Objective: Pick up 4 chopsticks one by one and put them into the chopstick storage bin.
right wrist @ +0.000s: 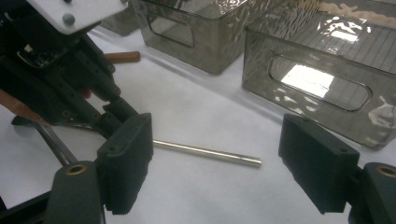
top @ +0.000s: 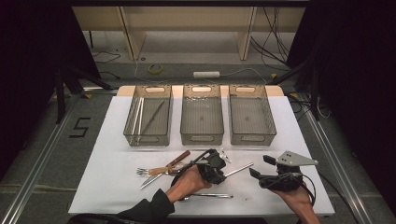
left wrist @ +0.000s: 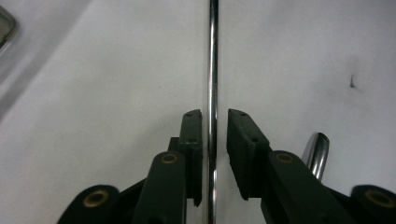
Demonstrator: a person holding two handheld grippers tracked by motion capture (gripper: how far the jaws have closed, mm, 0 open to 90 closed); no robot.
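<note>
My left gripper (left wrist: 214, 128) sits low over the white surface (left wrist: 93, 93) with its jaws narrowly apart, straddling a thin metal rod (left wrist: 213, 56) that runs straight up the gap in the left gripper view. The rod looks closer to one pad than the other, so I would nudge sideways until it sits centred, then close gently; a round, polished shaft like this will likely roll or squirt out if only one pad meets it first. I'd keep the tips just shy of the surface so they don't drag.

A second shiny handle (left wrist: 316, 154) lies just beside the jaws; I want to avoid catching it.

My right gripper (top: 259, 166) waits nearby with jaws wide and empty.

Farther off stand three clear bins (top: 201, 120); the left bin (top: 148, 116) already holds slender pieces, so I judge the rod belongs there.
</note>
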